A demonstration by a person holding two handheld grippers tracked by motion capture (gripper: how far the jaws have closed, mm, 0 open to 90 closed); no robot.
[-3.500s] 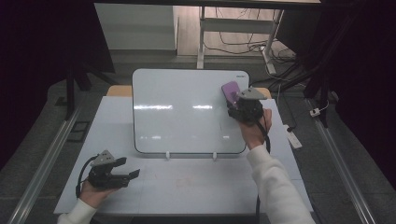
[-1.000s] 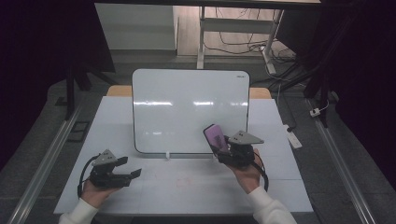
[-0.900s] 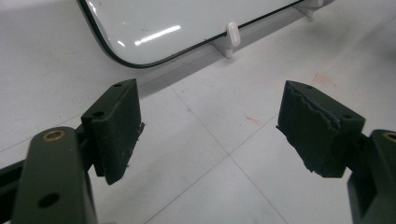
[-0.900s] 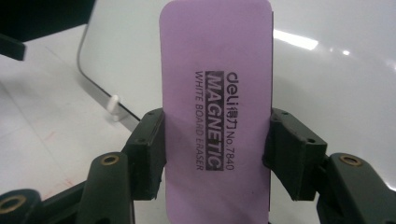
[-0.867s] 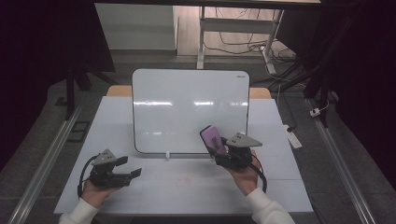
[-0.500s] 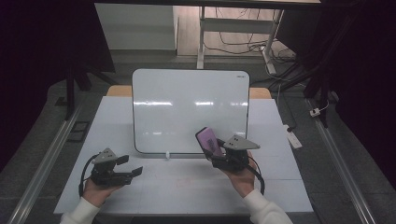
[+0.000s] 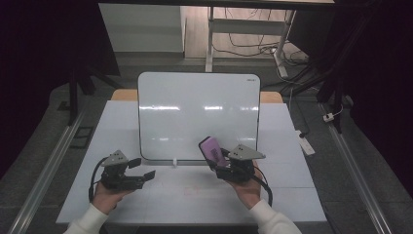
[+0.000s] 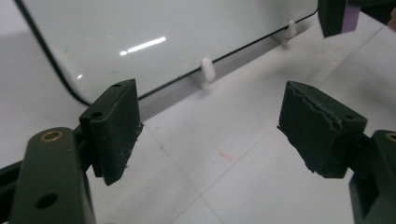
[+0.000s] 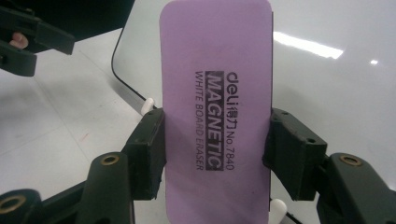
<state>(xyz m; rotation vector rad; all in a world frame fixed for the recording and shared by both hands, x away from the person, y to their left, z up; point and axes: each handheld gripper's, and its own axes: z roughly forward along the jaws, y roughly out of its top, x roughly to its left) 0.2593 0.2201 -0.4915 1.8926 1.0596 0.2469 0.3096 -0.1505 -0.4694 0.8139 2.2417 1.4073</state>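
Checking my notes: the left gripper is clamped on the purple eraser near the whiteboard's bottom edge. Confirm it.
Wrong gripper. The right gripper is clamped on the purple eraser, as the right gripper view shows. It is indeed near the whiteboard's bottom edge.

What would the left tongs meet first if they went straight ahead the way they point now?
Probably the whiteboard's lower edge near its white clip; the open left tongs hold nothing, though depth is unclear.

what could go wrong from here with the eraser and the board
1. The right gripper holds the purple eraser by its narrow edges, low down; a push against the whiteboard might twist it loose.
2. The whiteboard rests on small white clips; a hard wipe near the lower edge could shift it.
3. The left gripper is open beside the board, not steadying it.
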